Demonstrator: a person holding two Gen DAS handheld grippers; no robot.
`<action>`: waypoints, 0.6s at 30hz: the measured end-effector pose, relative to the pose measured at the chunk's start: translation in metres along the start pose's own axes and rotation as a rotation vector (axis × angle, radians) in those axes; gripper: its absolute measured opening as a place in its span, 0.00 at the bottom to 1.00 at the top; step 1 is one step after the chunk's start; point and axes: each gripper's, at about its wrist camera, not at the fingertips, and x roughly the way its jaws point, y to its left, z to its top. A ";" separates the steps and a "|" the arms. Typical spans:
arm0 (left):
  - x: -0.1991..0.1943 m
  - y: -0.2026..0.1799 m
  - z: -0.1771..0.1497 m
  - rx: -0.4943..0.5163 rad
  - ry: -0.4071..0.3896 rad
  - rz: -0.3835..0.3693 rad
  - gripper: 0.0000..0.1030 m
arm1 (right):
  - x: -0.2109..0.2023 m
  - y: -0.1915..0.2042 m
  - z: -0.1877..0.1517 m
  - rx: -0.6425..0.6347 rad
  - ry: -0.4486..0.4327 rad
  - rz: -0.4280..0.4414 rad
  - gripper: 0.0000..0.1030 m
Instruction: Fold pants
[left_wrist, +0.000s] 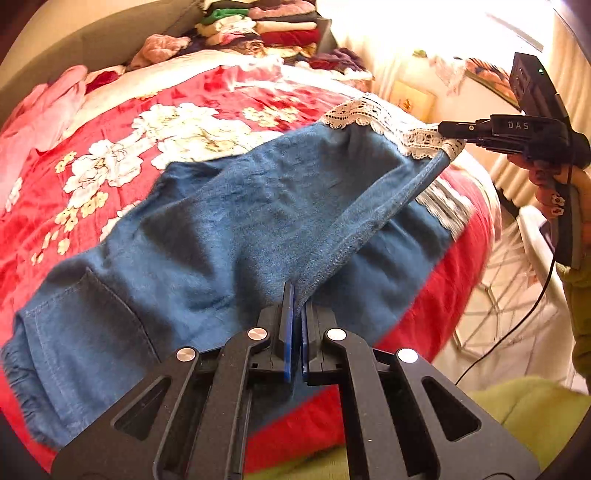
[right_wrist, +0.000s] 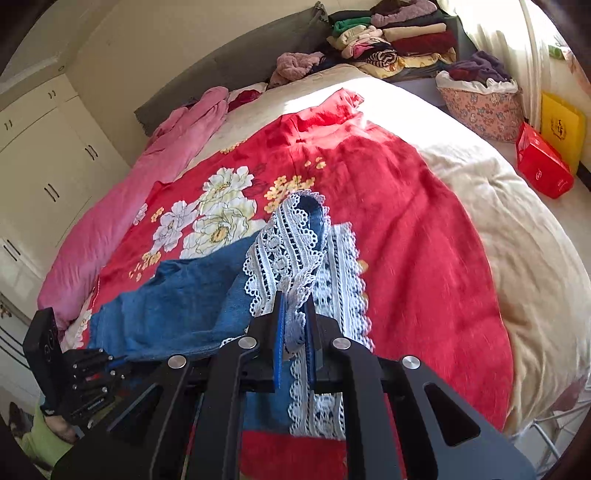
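Observation:
Blue denim pants with a white lace hem lie across a red floral blanket on a bed. My left gripper is shut on a folded edge of the denim near the bed's front side. My right gripper holds the upper leg's lace hem raised at the right, a hand around its handle. In the right wrist view the right gripper is shut on the lace hem, with the second leg's lace flat beneath. The pants stretch left to the left gripper.
Stacks of folded clothes sit at the head of the bed beside a pink blanket. A floral laundry basket and a red box stand on the floor at the right. White wardrobes line the left wall.

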 end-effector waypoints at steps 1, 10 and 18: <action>0.001 -0.003 -0.002 0.012 0.010 0.001 0.00 | 0.000 -0.003 -0.007 0.006 0.011 -0.003 0.08; 0.015 -0.018 -0.016 0.042 0.091 0.022 0.00 | -0.001 -0.018 -0.042 0.033 0.046 0.005 0.16; 0.018 -0.027 -0.018 0.059 0.115 0.052 0.00 | -0.001 -0.026 -0.049 0.027 0.060 0.001 0.13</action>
